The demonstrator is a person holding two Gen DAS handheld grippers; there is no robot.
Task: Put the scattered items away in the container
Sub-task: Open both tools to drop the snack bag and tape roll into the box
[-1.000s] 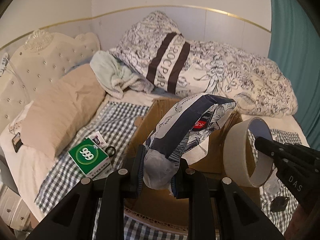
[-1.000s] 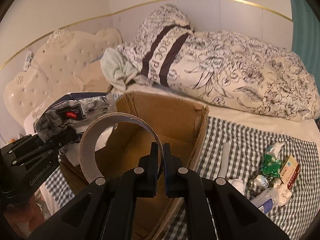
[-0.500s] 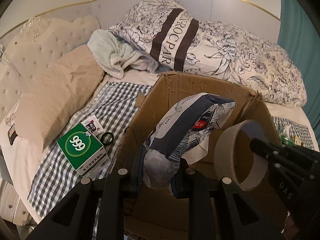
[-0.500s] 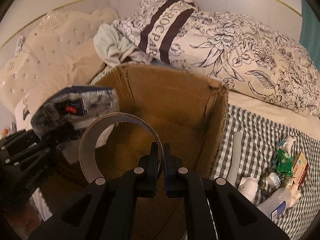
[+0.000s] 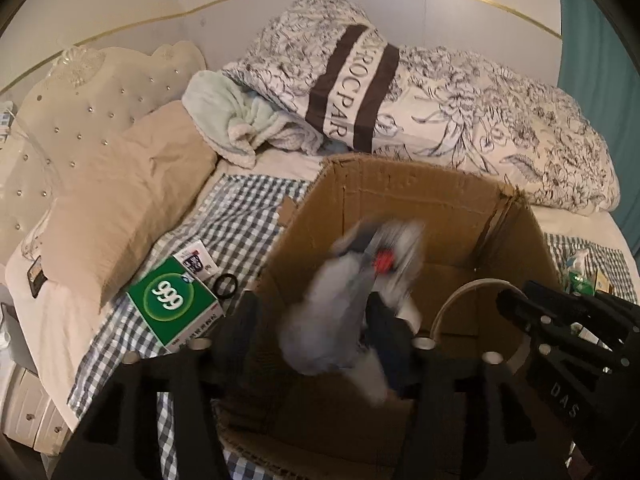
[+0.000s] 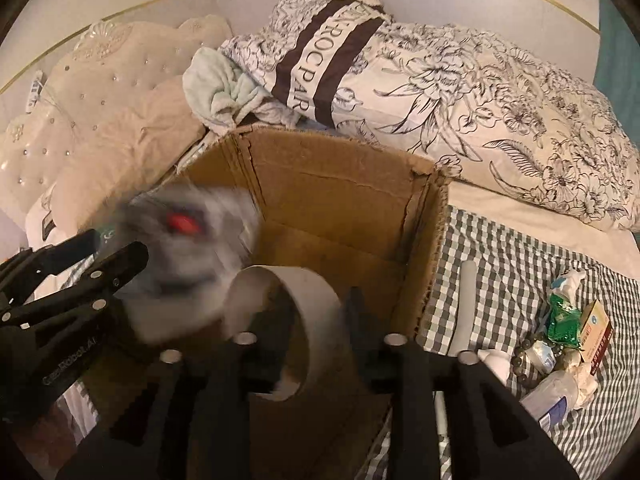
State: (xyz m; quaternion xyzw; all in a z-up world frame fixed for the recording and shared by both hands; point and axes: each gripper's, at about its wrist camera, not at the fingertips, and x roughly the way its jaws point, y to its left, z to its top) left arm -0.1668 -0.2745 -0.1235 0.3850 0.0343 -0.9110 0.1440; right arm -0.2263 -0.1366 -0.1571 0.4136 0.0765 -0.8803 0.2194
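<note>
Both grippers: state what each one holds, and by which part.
Nothing is gripped. The left gripper is opening, the blurred tissue pack dropping from it; the right gripper is opening around the tape roll over the cardboard box.

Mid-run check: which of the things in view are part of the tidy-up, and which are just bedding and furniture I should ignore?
Part of the job:
- cardboard box
- tissue pack, dropping between the opening left gripper
- tape ring, between the opening right gripper
- green 999 box
- green sachet
- white tube

Just lying about:
- floral duvet
- beige pillow
- mint towel
- headboard
</note>
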